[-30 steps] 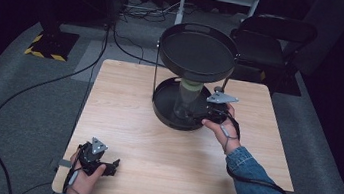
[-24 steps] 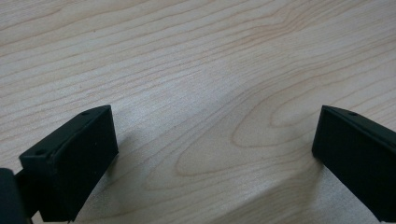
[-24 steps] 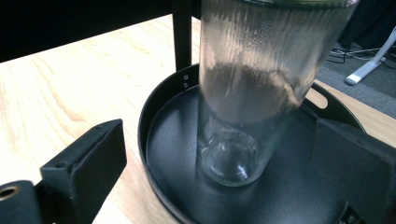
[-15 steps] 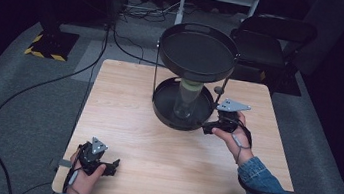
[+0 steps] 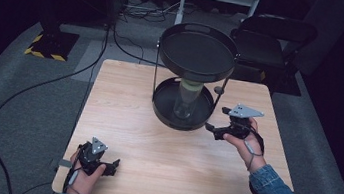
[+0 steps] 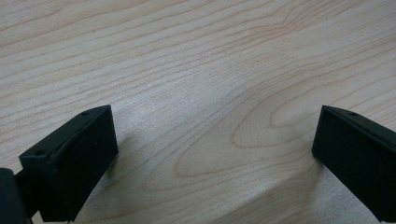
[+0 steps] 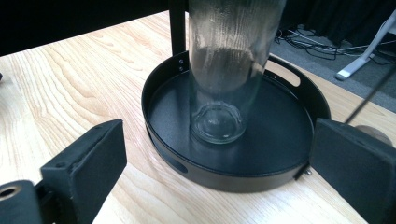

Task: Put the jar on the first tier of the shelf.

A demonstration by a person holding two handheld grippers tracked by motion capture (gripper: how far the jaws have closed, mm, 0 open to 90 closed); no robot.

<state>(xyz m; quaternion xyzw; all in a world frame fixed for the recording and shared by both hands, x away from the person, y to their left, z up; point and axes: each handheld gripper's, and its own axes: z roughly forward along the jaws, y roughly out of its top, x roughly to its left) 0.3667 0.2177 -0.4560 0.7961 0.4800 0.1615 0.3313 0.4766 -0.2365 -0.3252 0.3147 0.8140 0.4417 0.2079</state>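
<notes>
1. My left gripper (image 5: 109,164) rests on the table (image 5: 163,151) near its front edge, fingers wide apart, holding nothing.
2. The glass (image 7: 224,70) stands upright in the lower tray (image 7: 299,112).
3. My right gripper (image 5: 212,129) sits just beside that tray, fingers spread, glass ahead between them, untouched.

Clear ribbed glass bottle (image 7: 224,70), pale yellowish band up top, standing on black lower tray (image 7: 280,126); black upper tray (image 5: 196,55) above; light woodgrain table (image 5: 124,96) beneath.

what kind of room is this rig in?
Probably a lab or studio recording space, not a home: a bare wooden table on grey carpet, cables trailing across the floor, a black folding chair, and dark surroundings behind it.
</notes>
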